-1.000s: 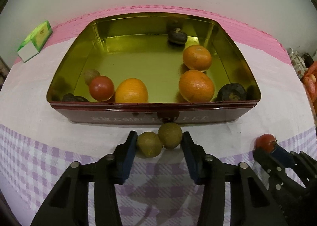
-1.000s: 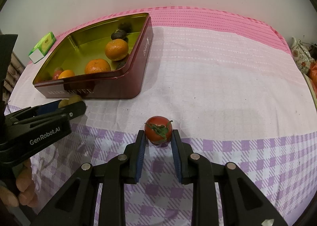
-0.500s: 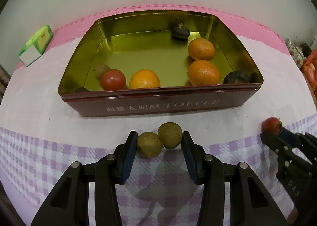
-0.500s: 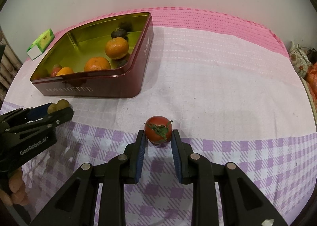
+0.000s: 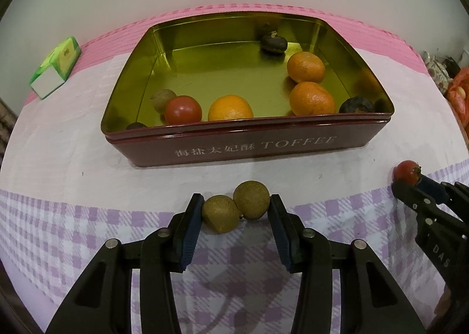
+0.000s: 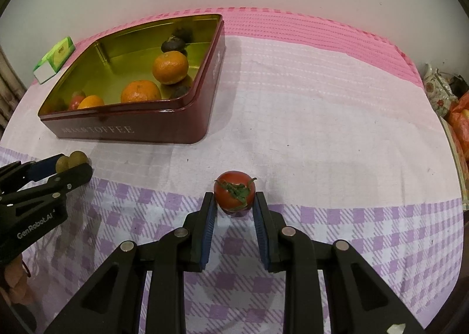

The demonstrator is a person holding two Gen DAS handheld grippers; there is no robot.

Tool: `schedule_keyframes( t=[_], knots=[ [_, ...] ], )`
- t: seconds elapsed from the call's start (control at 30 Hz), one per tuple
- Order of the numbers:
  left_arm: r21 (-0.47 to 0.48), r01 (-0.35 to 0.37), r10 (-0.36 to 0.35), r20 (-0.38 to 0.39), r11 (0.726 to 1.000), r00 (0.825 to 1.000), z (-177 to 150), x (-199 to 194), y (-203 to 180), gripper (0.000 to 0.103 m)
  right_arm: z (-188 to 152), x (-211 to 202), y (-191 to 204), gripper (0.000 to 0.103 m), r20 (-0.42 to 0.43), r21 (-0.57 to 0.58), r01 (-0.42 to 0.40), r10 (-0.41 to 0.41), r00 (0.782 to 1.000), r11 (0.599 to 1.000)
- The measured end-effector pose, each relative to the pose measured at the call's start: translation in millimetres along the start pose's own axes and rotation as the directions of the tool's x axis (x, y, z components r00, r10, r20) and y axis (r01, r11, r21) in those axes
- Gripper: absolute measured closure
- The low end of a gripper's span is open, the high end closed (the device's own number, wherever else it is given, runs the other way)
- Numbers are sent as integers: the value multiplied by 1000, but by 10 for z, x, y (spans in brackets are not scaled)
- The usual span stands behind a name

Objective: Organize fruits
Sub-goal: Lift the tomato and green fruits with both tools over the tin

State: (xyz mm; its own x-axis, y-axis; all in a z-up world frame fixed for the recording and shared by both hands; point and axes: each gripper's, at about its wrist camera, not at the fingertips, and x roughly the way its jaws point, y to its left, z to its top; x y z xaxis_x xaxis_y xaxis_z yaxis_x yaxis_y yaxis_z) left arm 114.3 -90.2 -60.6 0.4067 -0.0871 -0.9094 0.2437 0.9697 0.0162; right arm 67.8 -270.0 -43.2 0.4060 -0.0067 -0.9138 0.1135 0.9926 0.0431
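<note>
Left gripper (image 5: 236, 211): closed on a pair of joined brown longans (image 5: 236, 209), one pad against each fruit, held just short of the near wall of the tin. Right gripper (image 6: 233, 205): clamped narrow on a small red tomato (image 6: 233, 194), green calyx facing the camera, low over the checked cloth and well apart from the tin.

Step in hand, as judged: both fruits are picked up and await transfer into the open toffee tin (image 5: 263, 143).

Next move, as judged: each gripper must rise above the tin's rim, travel over the wall, then open above a bare patch of the gold floor. The longans have the shorter trip.

Tin contents: three oranges (image 5: 312, 98), one red tomato (image 5: 183, 110), one brown longan (image 5: 162, 99) behind it, and several dark round fruits (image 5: 274, 44) at the back, right corner and left front corner; kind not certain.

Obstacles: the near wall; the fruits crowded along the front; the centre and left rear are free.

Surroundings: desk cloth (image 6: 307, 99) in pink, white and lilac check; a green-and-white carton (image 5: 55, 66) left of the tin; clutter at the right edge, unclear.
</note>
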Motion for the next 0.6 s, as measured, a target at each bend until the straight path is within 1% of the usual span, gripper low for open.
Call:
schedule_keyframes(
  t=[0.1, 0.23, 0.37, 0.6],
  knots=[
    [9, 5, -5, -2, 1000, 1000, -7, -9, 0, 57, 5, -6, -5, 79, -6, 4, -3, 3, 1000, 1000],
    [-6, 28, -29, -9, 1000, 1000, -7, -28, 47, 57, 15, -10, -7, 79, -15, 6, -12, 13, 1000, 1000],
    [5, 27, -27, 2, 1000, 1000, -1, -61, 83, 57, 7, -20, 3, 79, -21, 4, -16, 16, 1000, 1000],
    [-15, 27, -27, 10, 1000, 1000, 5, -105, 125, 57, -7, -50, 6, 79, -25, 11, -25, 25, 999, 1000]
  ],
)
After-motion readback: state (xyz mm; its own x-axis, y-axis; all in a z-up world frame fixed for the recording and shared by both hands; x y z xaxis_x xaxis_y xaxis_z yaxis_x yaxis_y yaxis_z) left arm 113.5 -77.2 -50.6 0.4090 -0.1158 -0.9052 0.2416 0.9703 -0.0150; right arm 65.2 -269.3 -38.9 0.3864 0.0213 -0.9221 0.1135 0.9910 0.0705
